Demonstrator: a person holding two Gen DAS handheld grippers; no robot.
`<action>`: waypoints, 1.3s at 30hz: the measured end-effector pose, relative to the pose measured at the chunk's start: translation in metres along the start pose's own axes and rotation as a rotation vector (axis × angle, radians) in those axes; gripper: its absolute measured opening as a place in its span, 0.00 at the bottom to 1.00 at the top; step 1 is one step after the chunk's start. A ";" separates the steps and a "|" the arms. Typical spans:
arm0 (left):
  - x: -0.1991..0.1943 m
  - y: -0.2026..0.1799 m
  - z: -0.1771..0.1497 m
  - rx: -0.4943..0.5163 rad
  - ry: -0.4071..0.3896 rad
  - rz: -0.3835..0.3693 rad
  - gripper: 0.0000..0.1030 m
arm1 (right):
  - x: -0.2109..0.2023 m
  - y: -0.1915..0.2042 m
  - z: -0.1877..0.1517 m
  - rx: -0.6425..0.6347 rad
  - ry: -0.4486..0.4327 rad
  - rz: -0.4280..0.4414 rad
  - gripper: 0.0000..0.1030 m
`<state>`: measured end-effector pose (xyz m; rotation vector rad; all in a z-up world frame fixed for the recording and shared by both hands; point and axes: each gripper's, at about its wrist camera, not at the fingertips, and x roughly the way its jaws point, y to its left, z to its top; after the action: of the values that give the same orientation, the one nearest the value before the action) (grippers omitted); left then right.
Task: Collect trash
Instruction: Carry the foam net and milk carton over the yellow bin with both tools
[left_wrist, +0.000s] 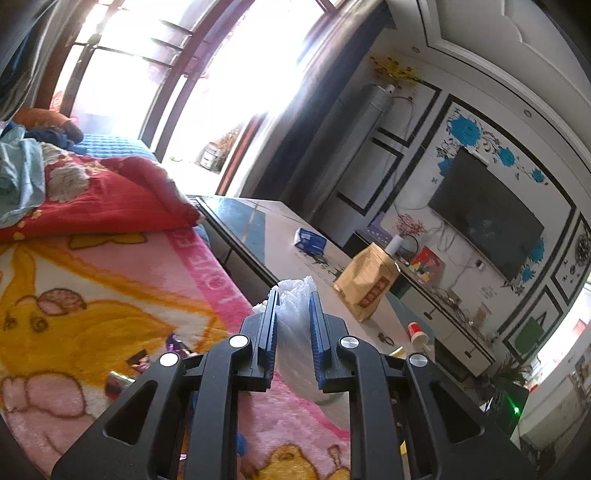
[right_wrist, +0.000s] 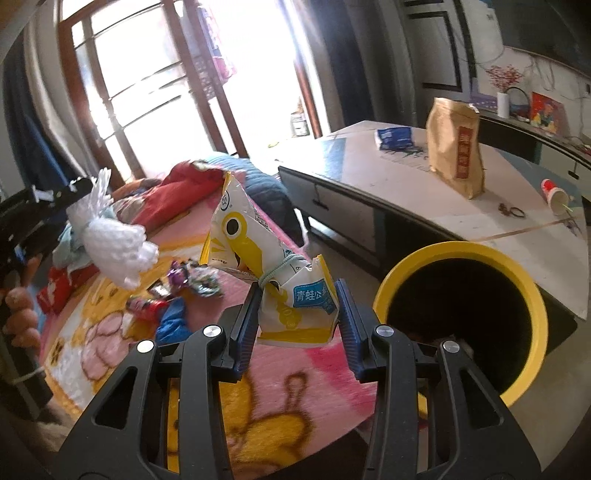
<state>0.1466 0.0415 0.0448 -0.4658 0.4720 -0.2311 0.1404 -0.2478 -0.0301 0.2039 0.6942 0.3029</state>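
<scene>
Two claws clamped: left claw (left_wrist: 293, 314) on white foam netting (left_wrist: 295, 314), right claw (right_wrist: 297, 314) on crumpled yellow-white snack bag (right_wrist: 273, 258).

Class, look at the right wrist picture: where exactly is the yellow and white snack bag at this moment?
The snack bag sits centre frame, clamped between the right gripper jaws, raised above the pink blanket, just left of the yellow-rimmed bin.

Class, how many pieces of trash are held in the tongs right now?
2: white foam netting in the left tongs, and a yellow-and-white snack bag in the right tongs. More wrappers lie unheld on the blanket.
</scene>
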 end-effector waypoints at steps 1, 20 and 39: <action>0.002 -0.003 0.000 0.006 0.003 -0.006 0.15 | -0.002 -0.004 0.001 0.006 -0.006 -0.009 0.32; 0.042 -0.061 -0.019 0.121 0.068 -0.087 0.15 | -0.028 -0.076 0.009 0.135 -0.057 -0.152 0.32; 0.097 -0.117 -0.062 0.240 0.189 -0.178 0.15 | -0.038 -0.144 0.007 0.266 -0.069 -0.298 0.32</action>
<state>0.1881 -0.1146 0.0152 -0.2514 0.5798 -0.5007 0.1471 -0.3968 -0.0425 0.3572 0.6848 -0.0827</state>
